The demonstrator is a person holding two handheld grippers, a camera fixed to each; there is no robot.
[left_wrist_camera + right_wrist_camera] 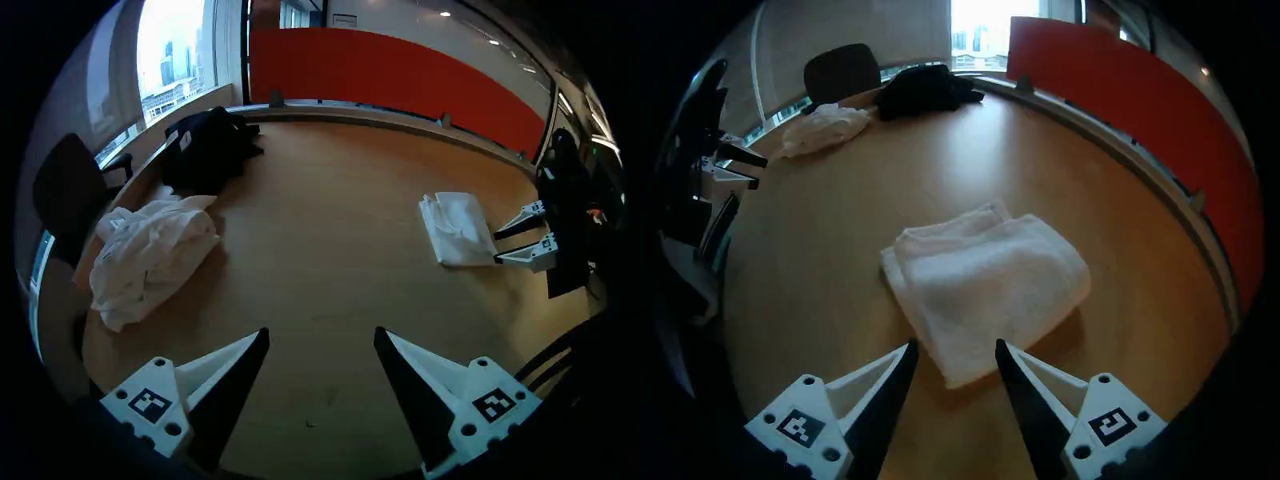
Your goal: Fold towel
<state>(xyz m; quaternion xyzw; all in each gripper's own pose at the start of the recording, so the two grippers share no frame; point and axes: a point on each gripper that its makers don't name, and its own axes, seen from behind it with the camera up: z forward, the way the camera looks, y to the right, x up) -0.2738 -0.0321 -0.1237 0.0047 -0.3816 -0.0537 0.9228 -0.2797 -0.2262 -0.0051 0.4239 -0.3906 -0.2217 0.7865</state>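
Your right gripper (pixel 956 344) is the one that matters here. In the right gripper view its fingers stand apart and clamp nothing, at the bottom centre of the frame, and the towel (pixel 992 288) lies straight ahead of them on the wooden table (pixel 840 240). The towel is already a compact folded block set on the diagonal. Its near corner points down into the gap between your fingers, and its stacked edges show toward the upper left. I cannot tell whether the fingertips touch the cloth. It looks slightly longer from lower left to upper right, though the lens makes that uncertain.

Your left gripper (pixel 320 332) is also open. In the left gripper view it sits at the bottom of the frame over bare table, with the towel (pixel 456 228) well apart at mid right and the right gripper (pixel 496 248) just beside it. Any further fold or squaring-up probably falls to your right hand, which would enter at that near corner. The left would first have to cross the table. Ignore the crumpled white cloth (pixel 152 248) and the black garment (pixel 208 148) at the left of that frame.
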